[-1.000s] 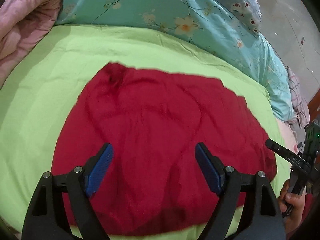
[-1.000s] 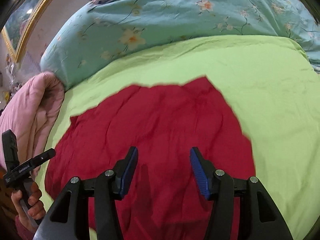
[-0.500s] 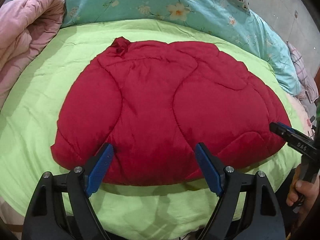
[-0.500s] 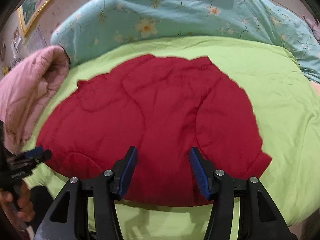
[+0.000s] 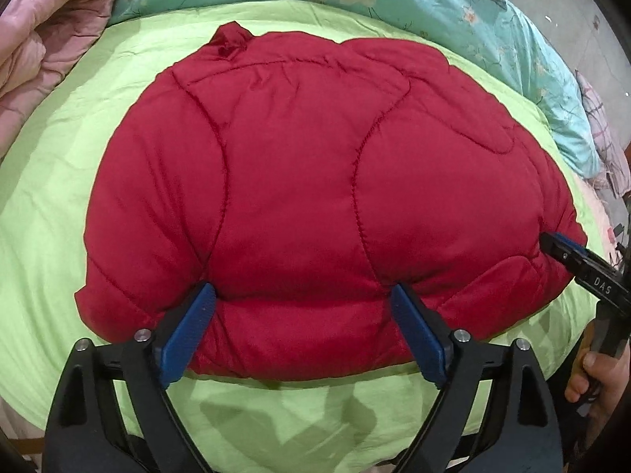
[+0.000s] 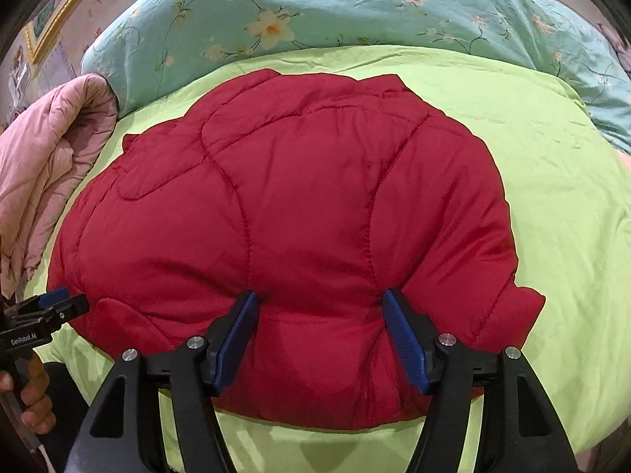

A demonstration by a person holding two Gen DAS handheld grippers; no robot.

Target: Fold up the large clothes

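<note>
Both tongs, left marked "GenRobot.AI", right "DAS", are opening over red jacket.

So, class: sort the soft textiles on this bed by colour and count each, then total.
Red quilted padded jacket: 1
Lime-green bed cover: 1
Turquoise floral duvet: 1
Pink quilted blanket: 1
Total: 4

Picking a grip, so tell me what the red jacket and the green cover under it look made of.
Red quilted jacket: apparently padded synthetic shell, slight sheen, puffy stitched panels. Green bed cover: seemingly matte woven cotton-like fabric, fine creases, no shine.
</note>
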